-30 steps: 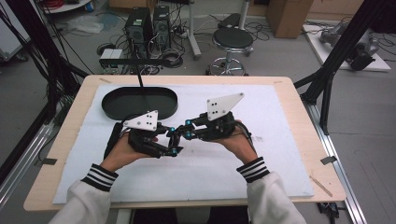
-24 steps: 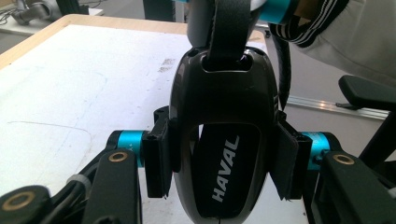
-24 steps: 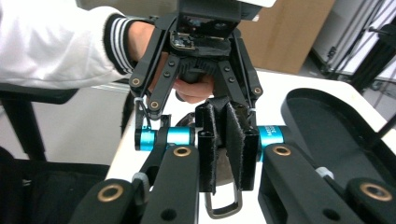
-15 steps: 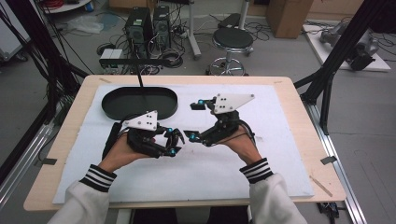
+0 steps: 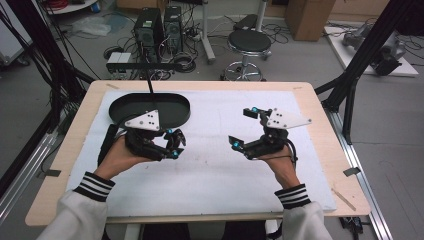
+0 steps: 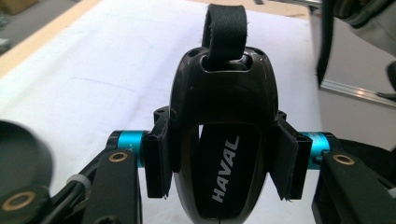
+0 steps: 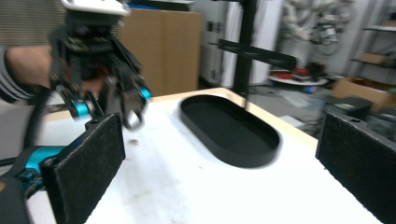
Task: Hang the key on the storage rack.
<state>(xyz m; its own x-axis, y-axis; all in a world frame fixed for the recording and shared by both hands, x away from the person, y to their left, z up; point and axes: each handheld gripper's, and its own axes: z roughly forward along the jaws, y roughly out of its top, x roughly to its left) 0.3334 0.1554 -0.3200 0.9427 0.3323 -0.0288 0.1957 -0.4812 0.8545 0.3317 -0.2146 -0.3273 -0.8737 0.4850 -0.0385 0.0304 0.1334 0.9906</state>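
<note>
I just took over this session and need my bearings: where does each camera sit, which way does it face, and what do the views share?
High view: above the person's side, looking forward and down on the table; forearms, left gripper and right gripper show.
Left gripper view: on the left gripper, looking along its jaws, clamped on a black key fob.
Right gripper view: on the right gripper, jaws just opened with nothing between them, facing the black tray and the left gripper.
Shared: tray in the high and right gripper views.
</note>
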